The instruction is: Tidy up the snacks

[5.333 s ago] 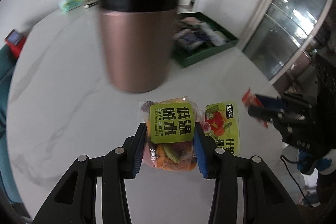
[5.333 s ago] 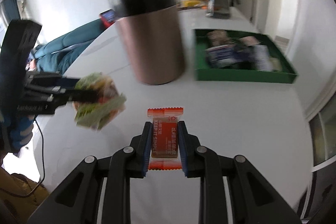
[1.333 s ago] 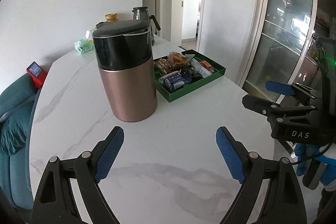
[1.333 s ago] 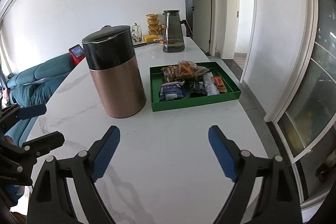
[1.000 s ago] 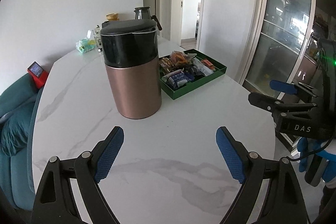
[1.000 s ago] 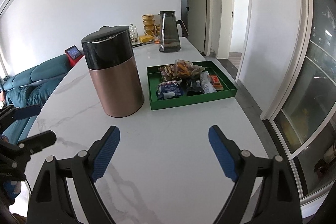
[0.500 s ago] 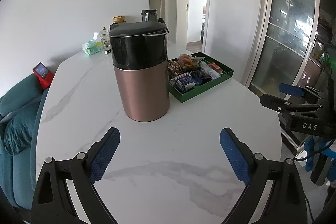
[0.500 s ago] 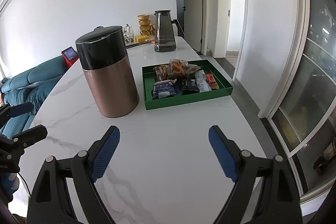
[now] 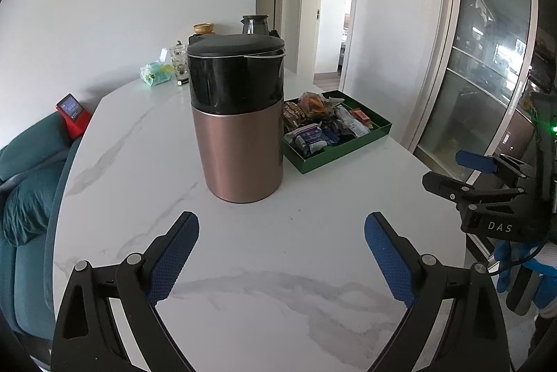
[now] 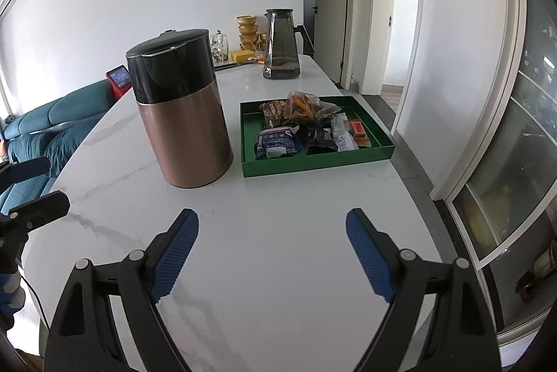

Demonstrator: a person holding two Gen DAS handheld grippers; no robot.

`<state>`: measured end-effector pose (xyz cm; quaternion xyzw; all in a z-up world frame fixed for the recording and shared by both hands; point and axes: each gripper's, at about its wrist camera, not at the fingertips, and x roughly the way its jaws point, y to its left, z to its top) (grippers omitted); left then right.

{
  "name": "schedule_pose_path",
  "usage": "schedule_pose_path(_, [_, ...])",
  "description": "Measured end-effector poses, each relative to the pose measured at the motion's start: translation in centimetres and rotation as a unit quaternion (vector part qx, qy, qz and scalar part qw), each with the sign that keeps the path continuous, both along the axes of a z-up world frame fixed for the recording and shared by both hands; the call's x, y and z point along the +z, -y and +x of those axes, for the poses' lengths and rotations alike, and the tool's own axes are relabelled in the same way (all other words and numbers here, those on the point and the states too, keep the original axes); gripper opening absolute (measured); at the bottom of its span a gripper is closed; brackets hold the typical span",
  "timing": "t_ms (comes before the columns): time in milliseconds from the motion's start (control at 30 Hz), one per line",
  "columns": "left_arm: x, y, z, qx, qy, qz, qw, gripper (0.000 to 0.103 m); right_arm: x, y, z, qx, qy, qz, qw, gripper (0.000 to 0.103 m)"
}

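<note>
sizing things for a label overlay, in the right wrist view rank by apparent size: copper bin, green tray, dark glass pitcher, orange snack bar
1. copper bin
2. green tray, flatter and partly foreshortened
3. dark glass pitcher, farther back, so it looks smaller than it is
4. orange snack bar

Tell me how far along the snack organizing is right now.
It looks essentially done. The snack packets all sit inside the green tray, beside the copper-and-black canister. Nothing is in hand: the left gripper and the right gripper are both open and empty above the marble table. No loose snacks show on the visible tabletop, so nothing obvious is left.
</note>
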<state>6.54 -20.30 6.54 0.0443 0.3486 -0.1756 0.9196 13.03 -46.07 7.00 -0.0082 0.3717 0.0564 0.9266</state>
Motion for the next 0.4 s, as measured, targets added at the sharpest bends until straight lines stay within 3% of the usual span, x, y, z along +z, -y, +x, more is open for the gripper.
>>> schedule_pose_path(400, [-0.15, 0.01, 0.19, 0.016, 0.004, 0.019, 0.9997, 0.094, -0.58, 0.11, 1.05, 0.004, -0.006, -0.005, 1.0, 0.103])
